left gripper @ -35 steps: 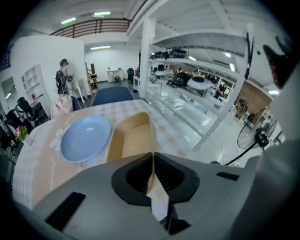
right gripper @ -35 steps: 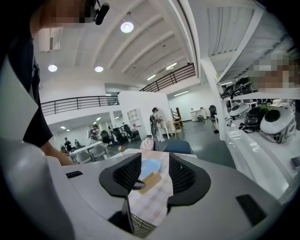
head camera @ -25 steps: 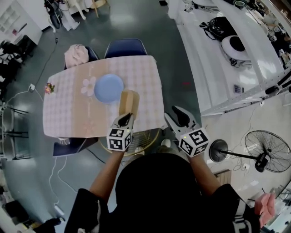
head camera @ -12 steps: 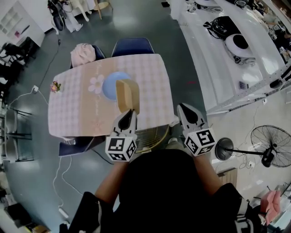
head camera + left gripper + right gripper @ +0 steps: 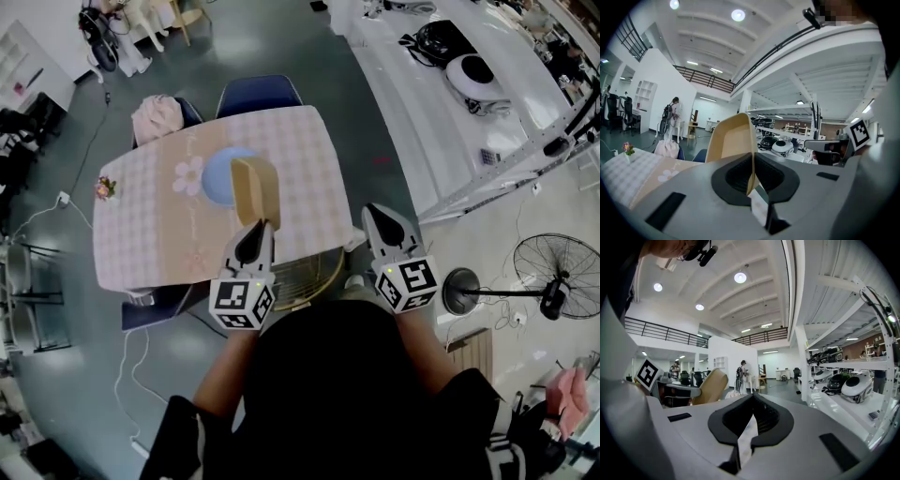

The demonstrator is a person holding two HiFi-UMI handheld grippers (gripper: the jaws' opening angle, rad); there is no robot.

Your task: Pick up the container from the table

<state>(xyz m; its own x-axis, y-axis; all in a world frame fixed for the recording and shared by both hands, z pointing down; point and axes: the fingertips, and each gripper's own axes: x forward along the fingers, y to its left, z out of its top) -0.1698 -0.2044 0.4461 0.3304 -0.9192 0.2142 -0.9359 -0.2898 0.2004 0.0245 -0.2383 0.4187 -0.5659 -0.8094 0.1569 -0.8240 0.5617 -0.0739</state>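
While the left tool (image 5: 261, 231) pinches its wall, the tan container (image 5: 251, 191) tilts ahead, inside bare. The right tool (image 5: 378, 214) is pressed together

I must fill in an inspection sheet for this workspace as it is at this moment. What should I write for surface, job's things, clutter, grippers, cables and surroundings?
Surface: table covered by a pink checked cloth.
Job's things: tan container held clear of the table, tipped on edge.
Clutter: blue plate and small flower pot on the cloth.
Grippers: left gripper jaws shut on the container's thin wall; right gripper jaws shut, nothing between them.
Cables: white plug and cable on the floor left of the table.
Surroundings: blue chair, pink garment on another chair, standing fan, white shelves.
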